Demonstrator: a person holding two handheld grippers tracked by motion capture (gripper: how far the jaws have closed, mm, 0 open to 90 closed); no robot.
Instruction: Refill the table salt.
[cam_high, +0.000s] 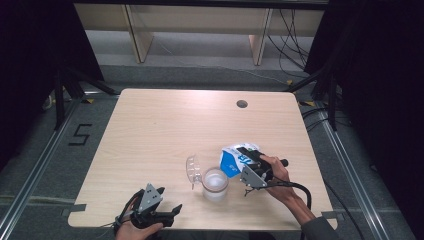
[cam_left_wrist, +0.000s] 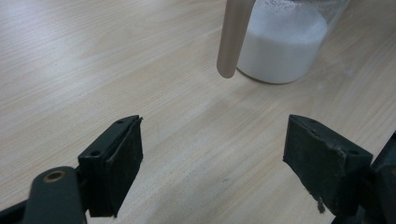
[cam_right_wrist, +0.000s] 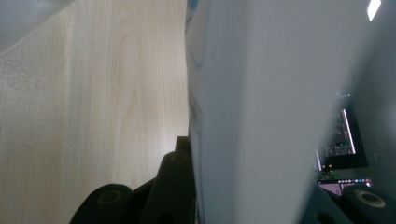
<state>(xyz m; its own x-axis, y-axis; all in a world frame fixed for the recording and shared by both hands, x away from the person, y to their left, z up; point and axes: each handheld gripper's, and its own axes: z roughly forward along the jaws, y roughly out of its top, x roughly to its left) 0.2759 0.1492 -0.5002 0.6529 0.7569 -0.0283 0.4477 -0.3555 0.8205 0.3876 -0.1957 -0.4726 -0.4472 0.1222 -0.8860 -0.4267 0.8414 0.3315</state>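
A clear jar (cam_high: 215, 183) partly full of white powder stands near the table's front middle, and its clear lid (cam_high: 192, 171) is flipped up on its left side. My right gripper (cam_high: 246, 159) is shut on a white and blue package (cam_high: 229, 163), held tilted just above and right of the jar's mouth. In the right gripper view the package's white side (cam_right_wrist: 280, 93) sits between the jaws. My left gripper (cam_high: 171, 199) rests by the front edge, left of the jar, open with nothing between its fingers. In the left gripper view the gripper (cam_left_wrist: 215, 154) faces the jar (cam_left_wrist: 282, 46) and the lid's edge (cam_left_wrist: 232, 42).
The wooden table (cam_high: 165, 125) has a round cable hole (cam_high: 242, 104) at the back right. Black frame legs and cables stand on the floor at both sides. A taped mark (cam_high: 80, 134) lies on the floor to the left. Wooden furniture legs stand beyond the table.
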